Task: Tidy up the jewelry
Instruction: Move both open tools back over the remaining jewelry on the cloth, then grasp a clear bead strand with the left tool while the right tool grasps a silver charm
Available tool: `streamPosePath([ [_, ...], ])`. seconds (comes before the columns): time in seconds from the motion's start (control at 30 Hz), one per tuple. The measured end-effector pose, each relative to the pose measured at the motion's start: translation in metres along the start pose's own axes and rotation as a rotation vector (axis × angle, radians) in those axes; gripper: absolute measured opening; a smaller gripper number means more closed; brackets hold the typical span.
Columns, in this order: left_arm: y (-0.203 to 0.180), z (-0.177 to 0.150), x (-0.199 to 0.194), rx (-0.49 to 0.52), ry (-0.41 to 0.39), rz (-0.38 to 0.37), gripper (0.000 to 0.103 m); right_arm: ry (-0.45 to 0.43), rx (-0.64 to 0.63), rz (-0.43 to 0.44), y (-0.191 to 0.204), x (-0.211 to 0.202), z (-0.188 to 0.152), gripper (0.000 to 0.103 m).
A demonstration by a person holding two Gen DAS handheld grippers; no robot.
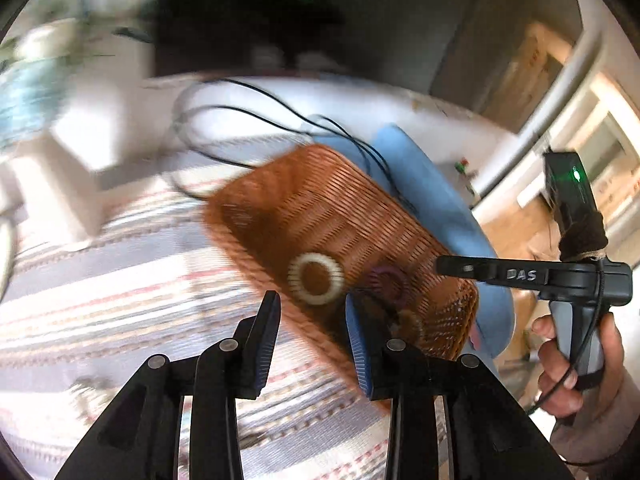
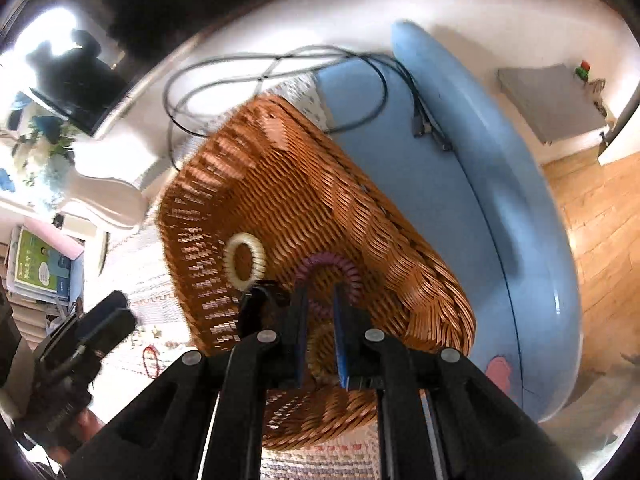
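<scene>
A brown wicker basket point(image 1: 320, 216) point(image 2: 288, 200) lies on a striped cloth point(image 1: 120, 288). In it lie a cream coil ring point(image 1: 316, 278) point(image 2: 245, 261), a purple coil ring point(image 1: 386, 282) point(image 2: 332, 268) and a brown ring point(image 1: 408, 326) point(image 2: 320, 344). My left gripper point(image 1: 312, 312) is open and empty at the basket's near edge. My right gripper point(image 2: 320, 308) hangs over the basket's near end, jaws narrowly apart with nothing between them; the purple and brown rings lie below it. It also shows in the left wrist view point(image 1: 444, 266).
Black cables point(image 2: 280, 68) loop behind the basket. A blue curved cushion point(image 2: 480, 184) point(image 1: 432, 184) lies along its right side. A small red bracelet point(image 2: 150, 360) lies on the cloth. A white box point(image 1: 60, 160) stands at the left. Wooden floor point(image 2: 600, 220) is at the right.
</scene>
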State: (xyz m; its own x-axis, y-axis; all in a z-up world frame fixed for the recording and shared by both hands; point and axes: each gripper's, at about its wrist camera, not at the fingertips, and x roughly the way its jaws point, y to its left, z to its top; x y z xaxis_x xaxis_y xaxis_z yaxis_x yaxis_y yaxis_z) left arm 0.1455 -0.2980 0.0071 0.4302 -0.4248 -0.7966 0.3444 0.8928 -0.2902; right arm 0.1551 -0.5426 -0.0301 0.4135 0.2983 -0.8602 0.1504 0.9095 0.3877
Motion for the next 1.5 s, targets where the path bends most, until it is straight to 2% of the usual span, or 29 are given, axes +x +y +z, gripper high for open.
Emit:
streamPosePath([
  [0.13,0.044,-0.005,-0.054,-0.079,-0.076,0.050,0.034,-0.052,-0.045,0.012,0.025,-0.022,0.004,0.015],
  [0.27,0.096,-0.017,-0.110,-0.176,-0.161,0.113,0.034,-0.116,-0.139,0.017,0.070,-0.042,0.001,0.015],
  [0.37,0.129,-0.032,-0.134,-0.222,-0.176,0.165,0.034,-0.131,-0.209,0.039,0.103,-0.045,-0.010,0.015],
  [0.43,0.149,-0.045,-0.137,-0.254,-0.154,0.183,0.034,-0.116,-0.252,0.053,0.126,-0.039,-0.024,0.015],
  [0.57,0.179,-0.071,-0.124,-0.304,-0.088,0.181,0.034,-0.055,-0.310,0.067,0.162,-0.013,-0.054,0.015],
  [0.7,0.198,-0.092,-0.099,-0.311,-0.004,0.175,0.034,0.023,-0.332,0.076,0.185,0.019,-0.080,0.015],
  [0.93,0.227,-0.111,-0.051,-0.294,0.104,0.118,0.034,0.130,-0.266,0.078,0.190,0.066,-0.102,0.015],
  [1.0,0.230,-0.111,-0.043,-0.285,0.117,0.118,0.034,0.150,-0.232,0.080,0.189,0.077,-0.104,0.015],
  [1.13,0.232,-0.111,-0.031,-0.258,0.138,0.068,0.034,0.150,-0.232,0.060,0.197,0.088,-0.108,0.015],
  [1.4,0.220,-0.106,-0.016,-0.151,0.163,0.017,0.034,0.168,-0.316,0.072,0.232,0.118,-0.109,0.015],
  [1.5,0.219,-0.105,-0.012,-0.133,0.162,0.020,0.034,0.180,-0.355,0.059,0.245,0.134,-0.110,0.015],
])
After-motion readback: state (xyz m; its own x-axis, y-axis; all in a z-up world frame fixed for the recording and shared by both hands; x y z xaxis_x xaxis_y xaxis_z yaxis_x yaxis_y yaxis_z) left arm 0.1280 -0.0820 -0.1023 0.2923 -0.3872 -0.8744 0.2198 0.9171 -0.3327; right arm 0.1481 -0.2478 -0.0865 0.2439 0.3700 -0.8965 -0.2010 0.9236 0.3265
